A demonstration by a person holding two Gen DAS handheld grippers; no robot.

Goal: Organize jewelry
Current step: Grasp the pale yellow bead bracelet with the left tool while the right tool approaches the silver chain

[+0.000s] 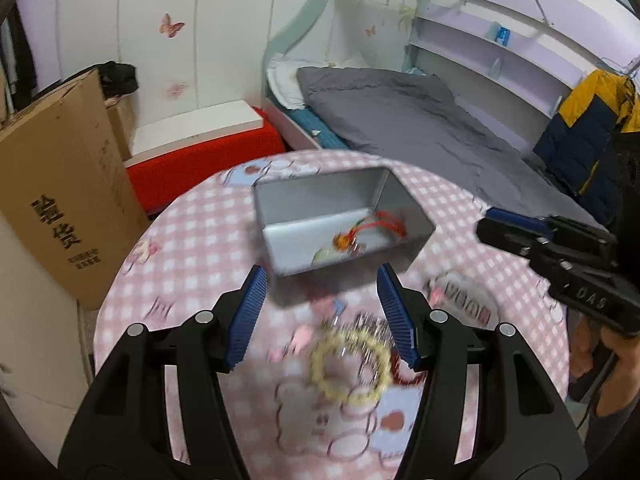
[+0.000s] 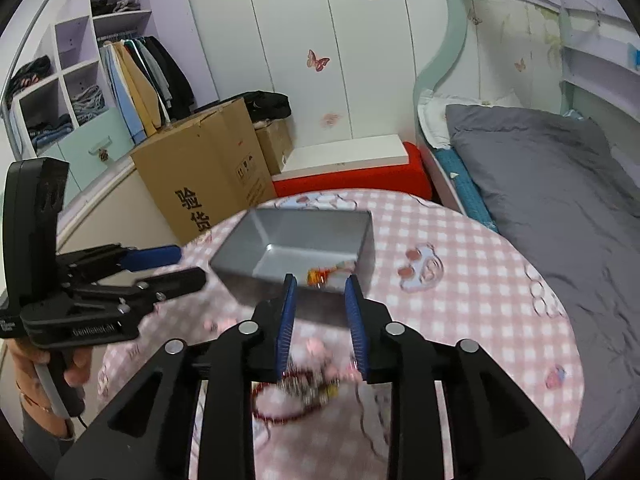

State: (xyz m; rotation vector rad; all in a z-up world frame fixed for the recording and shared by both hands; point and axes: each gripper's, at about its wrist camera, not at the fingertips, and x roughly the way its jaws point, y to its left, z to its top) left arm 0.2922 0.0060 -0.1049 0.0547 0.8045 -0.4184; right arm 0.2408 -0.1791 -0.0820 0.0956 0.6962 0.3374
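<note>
the big brown cardboard box [image 2: 208, 168] beside the table has two large black chinese signs on its side, 验货. smaller black lines sit under them in the left wrist view, too tiny to read. the left gripper [image 2: 182, 266] has small pale letters on its side, too blurry to read.

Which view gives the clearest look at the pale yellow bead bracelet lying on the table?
The left wrist view: the yellow bead bracelet shows as a whole ring on the tablecloth between the open left gripper fingers, though blurred. In the right wrist view it cannot be made out; only a blurred jewelry pile shows.
</note>
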